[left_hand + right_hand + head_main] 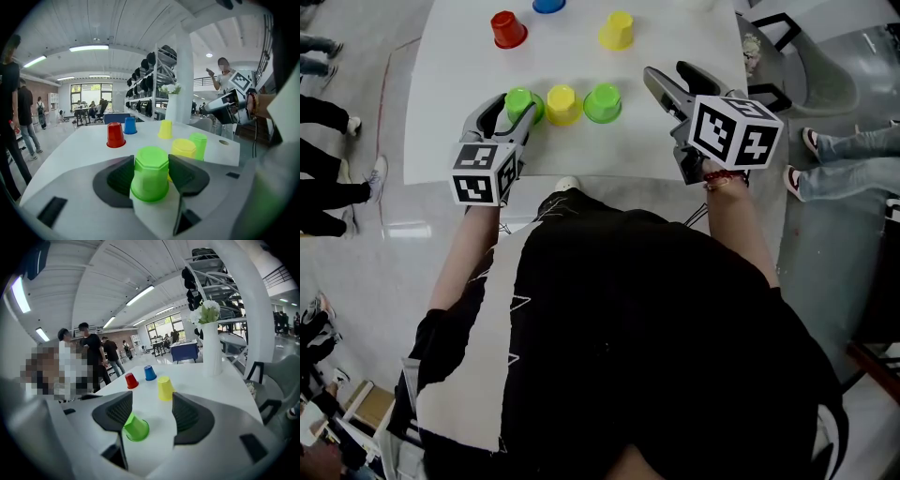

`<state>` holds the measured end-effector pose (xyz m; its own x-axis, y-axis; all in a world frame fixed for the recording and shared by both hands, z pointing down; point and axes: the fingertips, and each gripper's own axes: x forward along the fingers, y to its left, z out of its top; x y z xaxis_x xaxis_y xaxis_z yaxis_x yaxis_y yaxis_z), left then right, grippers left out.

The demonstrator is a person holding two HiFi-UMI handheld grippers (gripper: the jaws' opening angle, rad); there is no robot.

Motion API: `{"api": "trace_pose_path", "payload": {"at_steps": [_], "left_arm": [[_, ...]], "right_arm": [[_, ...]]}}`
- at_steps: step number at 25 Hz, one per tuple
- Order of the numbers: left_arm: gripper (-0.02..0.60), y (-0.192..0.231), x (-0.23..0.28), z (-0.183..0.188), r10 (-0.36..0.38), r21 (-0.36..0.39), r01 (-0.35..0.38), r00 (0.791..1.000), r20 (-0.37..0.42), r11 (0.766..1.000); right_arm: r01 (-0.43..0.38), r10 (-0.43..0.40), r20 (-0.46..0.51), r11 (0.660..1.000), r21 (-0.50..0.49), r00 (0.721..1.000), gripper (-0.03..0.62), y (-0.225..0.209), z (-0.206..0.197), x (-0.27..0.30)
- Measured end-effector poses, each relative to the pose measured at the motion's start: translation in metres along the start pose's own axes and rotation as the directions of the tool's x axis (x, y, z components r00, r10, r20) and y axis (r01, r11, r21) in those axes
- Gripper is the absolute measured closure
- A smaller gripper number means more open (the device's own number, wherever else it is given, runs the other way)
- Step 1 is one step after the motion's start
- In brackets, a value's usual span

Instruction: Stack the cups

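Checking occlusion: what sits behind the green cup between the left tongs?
A yellow cup, its lower left covered by the near green cup; beyond it a second green cup. Whether the near two touch is hidden.

Upside-down left green cup (pixel 521 103), near yellow cup (pixel 562 103) and right green cup (pixel 603 102) form a row by the tabletop's (pixel 455 112) near edge, while the red cup (pixel 507 29), blue cup (pixel 548 5) and far yellow cup (pixel 618 31) stand toward its far edge.

The blue cup (pixel 548 5) is cut off by the head view's top edge. There the left tool (pixel 522 109) covers the sides of the leftmost green cup (pixel 521 99). In the left gripper view that cup hides the near yellow cup (pixel 183 147) at its base. In the right gripper view a pad of the right tool (pixel 151 401) hides another green cup (pixel 136 428) at its upper end.
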<state>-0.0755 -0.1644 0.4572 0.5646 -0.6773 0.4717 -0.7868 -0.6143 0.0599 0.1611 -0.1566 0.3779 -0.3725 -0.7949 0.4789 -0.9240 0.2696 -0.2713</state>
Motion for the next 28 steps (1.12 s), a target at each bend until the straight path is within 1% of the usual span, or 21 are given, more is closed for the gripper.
{"api": "trace_pose_path", "payload": {"at_steps": [3,6,9,12,15,17,20,23,28], "left_arm": [[0.335,-0.002,-0.001,0.000,0.000,0.001,0.000,1.000,0.001,1.000],[0.283,-0.006,-0.001,0.003,-0.021,-0.011,0.021,1.000,0.016,1.000],[0.275,-0.007,-0.003,0.010,-0.030,-0.019,0.031,0.998,0.047,0.999],[0.275,-0.005,-0.012,0.026,-0.028,-0.028,0.031,0.995,0.096,0.999],[0.275,0.000,-0.024,0.050,-0.024,-0.047,0.032,0.988,0.154,0.998],[0.275,0.006,-0.032,0.067,-0.011,-0.064,0.024,0.981,0.192,0.998],[0.275,0.018,-0.042,0.084,0.015,-0.064,-0.001,0.974,0.224,0.998],[0.275,0.031,-0.049,0.090,0.045,-0.067,-0.030,0.972,0.232,0.997],[0.278,0.049,-0.052,0.085,0.075,-0.074,-0.060,0.974,0.214,0.995]], "right_arm": [[-0.003,0.003,-0.005,1.000,0.002,1.000,0.324,0.000,-0.001,0.000],[-0.007,0.008,-0.011,1.000,0.005,1.000,0.324,-0.001,-0.002,0.002],[-0.015,0.015,-0.012,1.000,0.002,1.000,0.324,-0.003,0.000,0.008],[-0.021,0.021,-0.019,1.000,-0.010,1.000,0.324,-0.004,0.002,0.018],[-0.015,0.014,-0.037,0.999,-0.030,0.999,0.322,-0.009,0.005,0.032],[-0.006,0.004,-0.050,0.999,-0.040,0.999,0.321,-0.015,0.007,0.044],[0.010,-0.014,-0.078,0.998,-0.056,0.997,0.319,-0.024,0.008,0.063],[0.015,-0.023,-0.112,0.998,-0.067,0.993,0.316,-0.030,0.005,0.084],[0.018,-0.033,-0.167,0.996,-0.092,0.985,0.306,-0.034,0.002,0.115]]}}
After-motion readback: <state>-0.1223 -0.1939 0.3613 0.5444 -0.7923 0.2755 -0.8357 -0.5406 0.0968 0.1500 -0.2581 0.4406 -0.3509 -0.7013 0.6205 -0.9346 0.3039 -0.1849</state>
